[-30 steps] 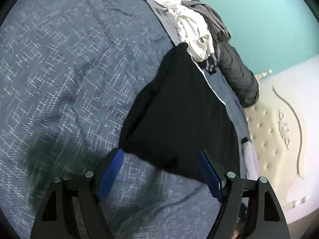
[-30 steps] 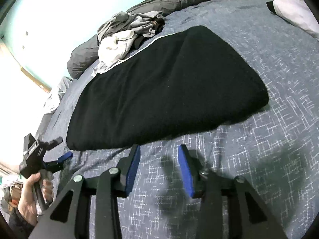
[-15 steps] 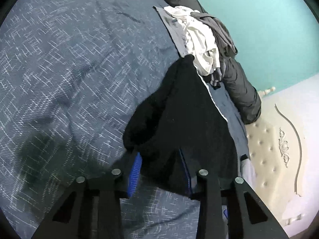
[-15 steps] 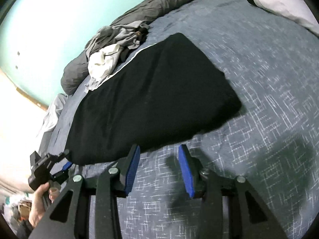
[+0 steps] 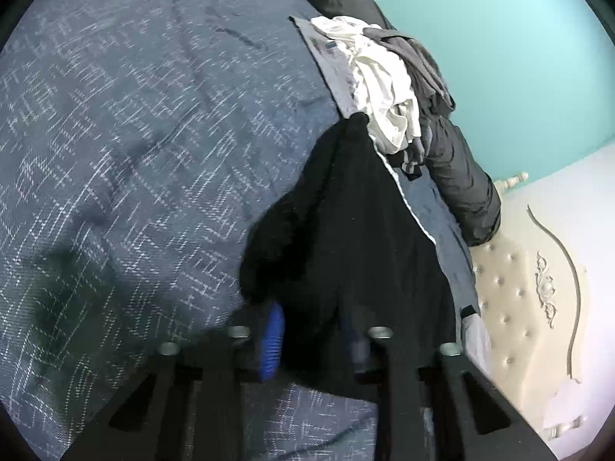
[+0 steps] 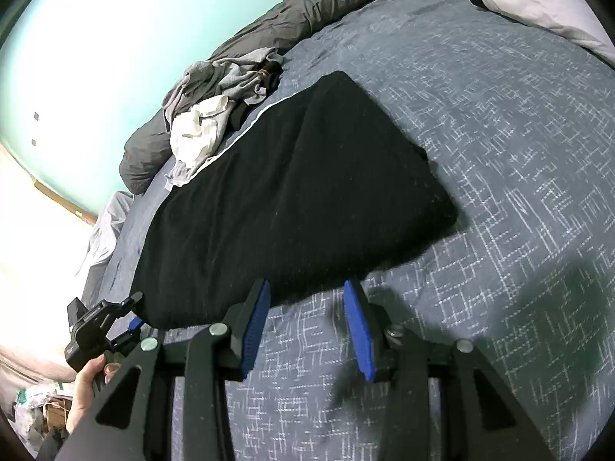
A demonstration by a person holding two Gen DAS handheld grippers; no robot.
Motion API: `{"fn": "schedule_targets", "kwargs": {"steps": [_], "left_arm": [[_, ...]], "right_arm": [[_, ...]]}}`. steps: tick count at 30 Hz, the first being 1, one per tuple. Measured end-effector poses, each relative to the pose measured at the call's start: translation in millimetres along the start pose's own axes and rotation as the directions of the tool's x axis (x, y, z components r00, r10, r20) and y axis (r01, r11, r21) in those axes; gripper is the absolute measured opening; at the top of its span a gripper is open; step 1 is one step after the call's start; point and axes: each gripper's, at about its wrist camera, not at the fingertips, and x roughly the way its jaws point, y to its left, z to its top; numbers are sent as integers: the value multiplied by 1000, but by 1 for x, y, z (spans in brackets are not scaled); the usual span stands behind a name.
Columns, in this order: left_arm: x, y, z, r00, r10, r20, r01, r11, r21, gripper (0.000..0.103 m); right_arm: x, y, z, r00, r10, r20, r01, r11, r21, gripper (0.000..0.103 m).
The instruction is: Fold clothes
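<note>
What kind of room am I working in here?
Most likely a bedroom: the black garment lies on a bed's patterned blue bedspread, with a white pillow at one end and a tufted cream headboard beside the mattress.

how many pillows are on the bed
1 in view: a white pillow at the bed's far corner, upper right in the right wrist view. Others may lie outside the frame.

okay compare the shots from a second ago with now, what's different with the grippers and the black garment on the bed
The left gripper has just been closing its jaws on the near corner of the black garment, which now bunches between its pads and lifts slightly. The right gripper stays open over the bedspread at the garment's near edge, holding nothing. The clothes pile by the wall has not moved.
</note>
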Motion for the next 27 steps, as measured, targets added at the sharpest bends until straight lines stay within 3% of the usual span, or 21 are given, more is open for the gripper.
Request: {"fn": "schedule_targets", "kwargs": {"steps": [6,13,20,22,27], "left_arm": [[-8,-38,3,998,-62,15,60,994,86,12],[-7,-128,-4,985,-170,23,161,963,215,10],[41,-229,-57,963,-241,-122,269,899,346,10],[65,-250,-84,956,-234,-179,287,878,384,10],[131,-260,-152,930,-144,-337,287,858,426,10]], "right_arm": [[-2,-3,2,1000,8,4,-8,1000,16,41],[-9,-11,6,1000,18,21,-19,999,51,41],[-26,-29,14,999,23,49,-27,995,95,41],[-31,-36,19,998,10,58,-16,994,110,41],[-35,-46,26,998,-15,54,9,993,115,41]]}}
